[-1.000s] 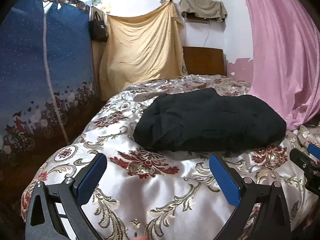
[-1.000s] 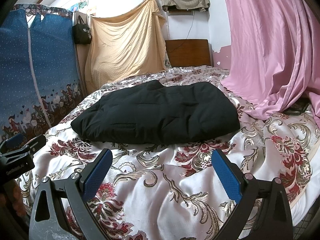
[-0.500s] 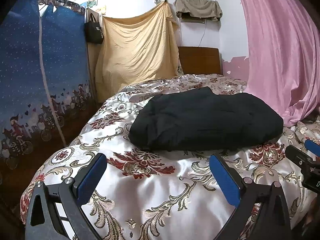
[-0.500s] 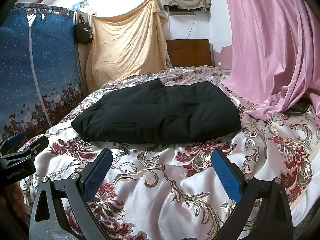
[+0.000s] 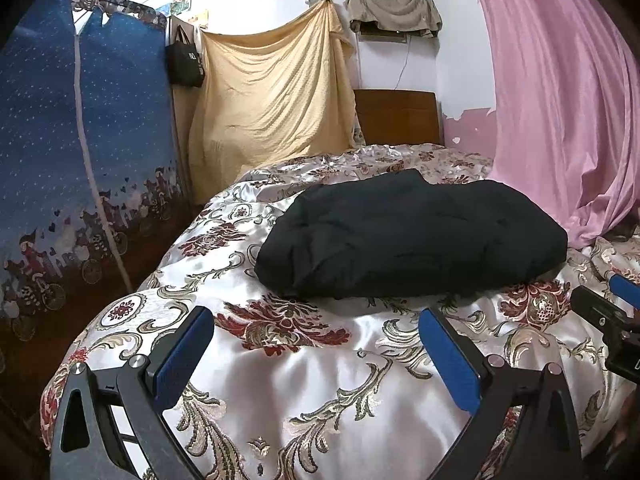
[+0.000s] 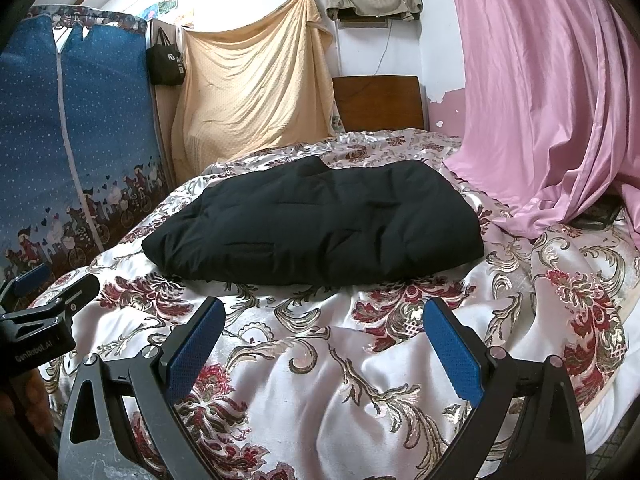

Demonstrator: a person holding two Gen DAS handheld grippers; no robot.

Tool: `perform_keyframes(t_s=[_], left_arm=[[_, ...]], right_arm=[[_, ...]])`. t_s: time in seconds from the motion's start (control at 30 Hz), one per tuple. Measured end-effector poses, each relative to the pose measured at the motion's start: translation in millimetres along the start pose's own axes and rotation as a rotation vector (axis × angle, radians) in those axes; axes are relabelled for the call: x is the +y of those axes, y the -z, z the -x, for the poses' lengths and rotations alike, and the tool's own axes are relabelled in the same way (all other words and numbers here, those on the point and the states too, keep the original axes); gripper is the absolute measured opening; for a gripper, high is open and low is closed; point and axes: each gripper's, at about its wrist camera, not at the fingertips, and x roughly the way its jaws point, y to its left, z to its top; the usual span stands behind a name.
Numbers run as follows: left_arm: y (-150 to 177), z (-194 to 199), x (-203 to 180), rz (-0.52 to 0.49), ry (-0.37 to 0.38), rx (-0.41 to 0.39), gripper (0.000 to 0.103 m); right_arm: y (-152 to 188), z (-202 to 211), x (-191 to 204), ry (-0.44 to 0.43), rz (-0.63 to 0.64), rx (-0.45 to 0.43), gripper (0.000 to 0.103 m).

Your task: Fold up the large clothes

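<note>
Both sets of jaws are spread wide and hold nothing: the left gripper point(image 5: 314, 330) and the right gripper point(image 6: 324, 320) hover side by side over the near edge of the bed point(image 6: 320, 380), clear of the cloth. Its floral satin bedspread point(image 5: 312, 380) covers the whole top. A pink curtain point(image 6: 552, 92) spills onto the bed's right edge. On the middle of the bed lies the black garment point(image 6: 320, 224), folded into a thick bundle, well apart from both grippers.
</note>
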Motion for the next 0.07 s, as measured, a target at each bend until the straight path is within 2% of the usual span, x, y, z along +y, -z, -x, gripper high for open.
perform_keyframes(t_s=[0.07], left_arm=[[1.5, -1.8, 0.6, -0.002, 0.001, 0.007, 0.103]], right_arm=[[0.6, -0.2, 0.4, 0.000, -0.001, 0.001, 0.097]])
